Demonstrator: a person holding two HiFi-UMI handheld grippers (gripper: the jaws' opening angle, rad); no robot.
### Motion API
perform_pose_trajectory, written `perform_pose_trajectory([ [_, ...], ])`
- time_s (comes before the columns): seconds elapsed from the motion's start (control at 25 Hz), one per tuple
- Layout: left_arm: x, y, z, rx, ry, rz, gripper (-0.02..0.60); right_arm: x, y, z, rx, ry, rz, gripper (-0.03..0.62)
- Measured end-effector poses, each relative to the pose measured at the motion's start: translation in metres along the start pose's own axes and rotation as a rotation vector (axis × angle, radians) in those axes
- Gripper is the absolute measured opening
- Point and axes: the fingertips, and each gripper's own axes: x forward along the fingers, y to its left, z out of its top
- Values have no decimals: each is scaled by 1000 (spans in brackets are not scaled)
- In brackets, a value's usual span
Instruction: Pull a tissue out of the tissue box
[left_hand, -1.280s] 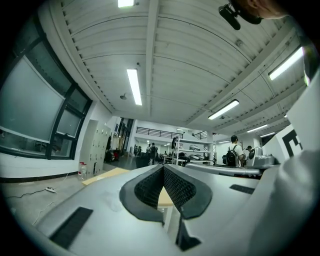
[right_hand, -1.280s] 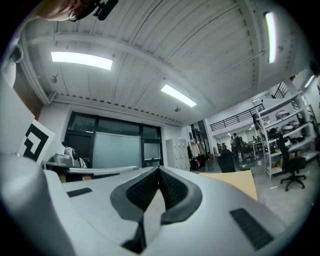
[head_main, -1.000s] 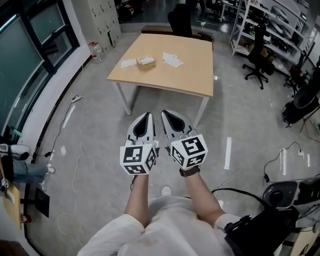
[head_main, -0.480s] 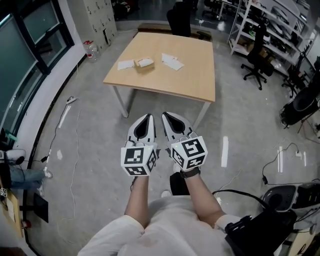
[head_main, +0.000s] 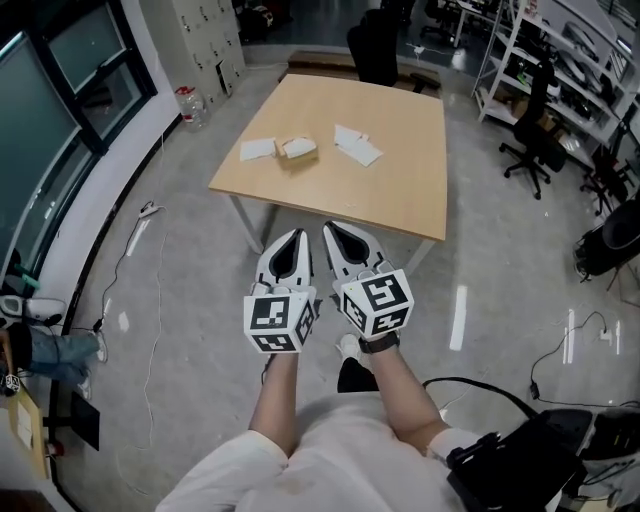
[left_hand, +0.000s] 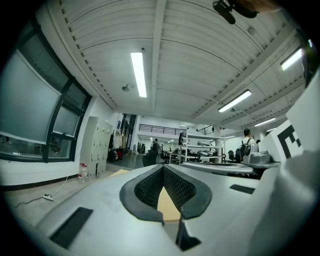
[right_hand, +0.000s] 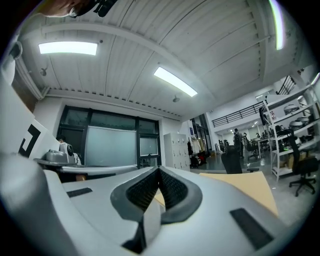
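Note:
The tissue box (head_main: 299, 148) is a small tan box on the far left part of a wooden table (head_main: 400, 190), and the table's tan top (right_hand: 245, 192) also shows in the right gripper view. Loose white tissues (head_main: 257, 150) lie left of the box, and more white sheets (head_main: 357, 146) lie to its right. My left gripper (head_main: 297, 233) and right gripper (head_main: 329, 227) are side by side in front of my body, short of the table's near edge and pointing level at it. Both are shut with nothing between their jaws, which the left gripper view (left_hand: 163, 168) and the right gripper view (right_hand: 159, 170) confirm.
A black chair (head_main: 378, 50) stands at the table's far side, and an office chair (head_main: 530, 140) and shelves (head_main: 560, 60) are to the right. On the left are lockers (head_main: 200, 40), a water bottle (head_main: 190, 102) and floor cables (head_main: 140, 225). Black equipment (head_main: 520, 460) sits at the lower right.
The table has come nearer and shifted in the head view as the person walks toward it. Both grippers stay shut, side by side, in the same pose.

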Motion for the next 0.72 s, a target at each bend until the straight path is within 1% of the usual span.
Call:
perform_pose_trajectory([
  [0.12,39,8,5,10,2,11,0,28,-28,3,5,5,18,2],
  [0.4,136,16,7,18,11,3,0,92,-105,18,19,-17,30,2],
  [0.6,179,33,7,20,-11,56,0,126,-144,15,31,-20,49,2],
  [0.72,197,46,-8,14,15,86,0,145,-163,1,50,2,46,3],
])
